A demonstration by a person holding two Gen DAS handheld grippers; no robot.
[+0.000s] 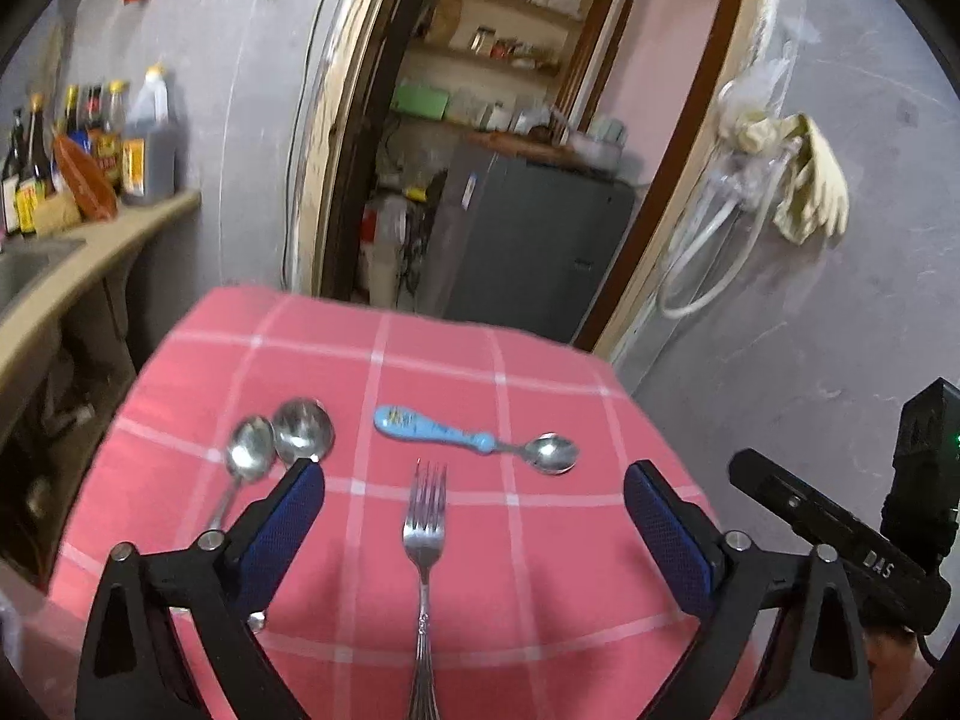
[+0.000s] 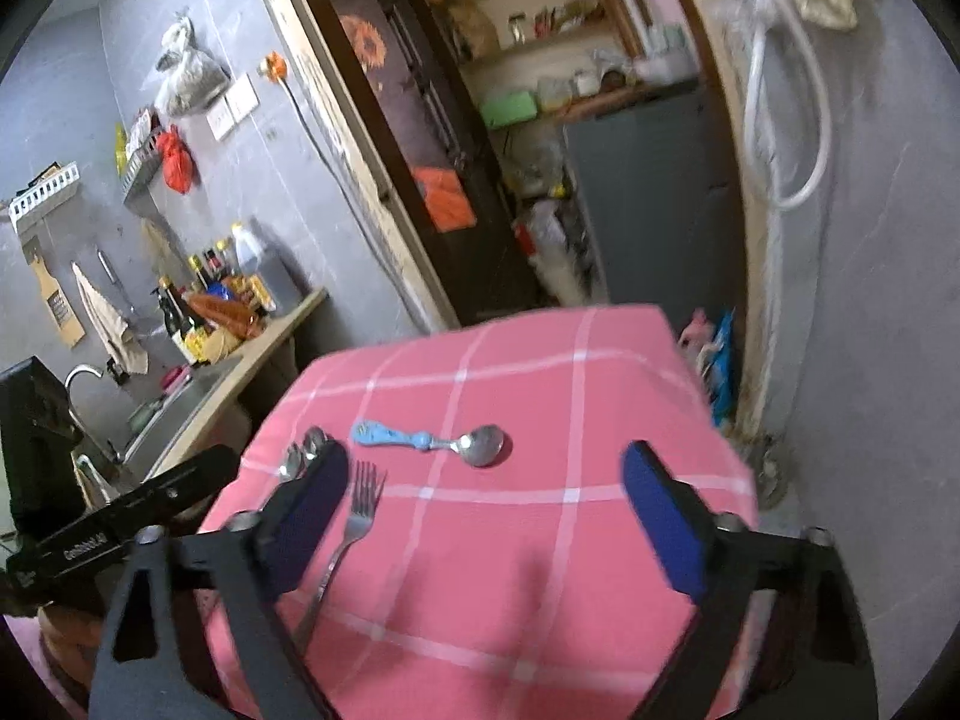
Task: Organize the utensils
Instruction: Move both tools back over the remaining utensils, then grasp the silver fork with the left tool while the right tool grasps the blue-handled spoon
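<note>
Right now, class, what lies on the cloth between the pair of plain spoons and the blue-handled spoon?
Only bare pink checked cloth. The left wrist view shows it between the plain spoons and the blue-handled spoon; the fork lies nearer the camera.

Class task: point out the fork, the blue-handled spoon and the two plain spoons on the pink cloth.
fork (image 1: 425, 531), left wrist view, neck below the tines.
blue-handled spoon (image 2: 384, 434), right wrist view, blue handle.
two plain spoons (image 1: 303, 429), left wrist view, right-hand bowl.

Each claw (image 1: 474, 474) (image 2: 486, 474) has black angular arms, silver screws at the pivots, and blue textured pads (image 1: 282, 534).
</note>
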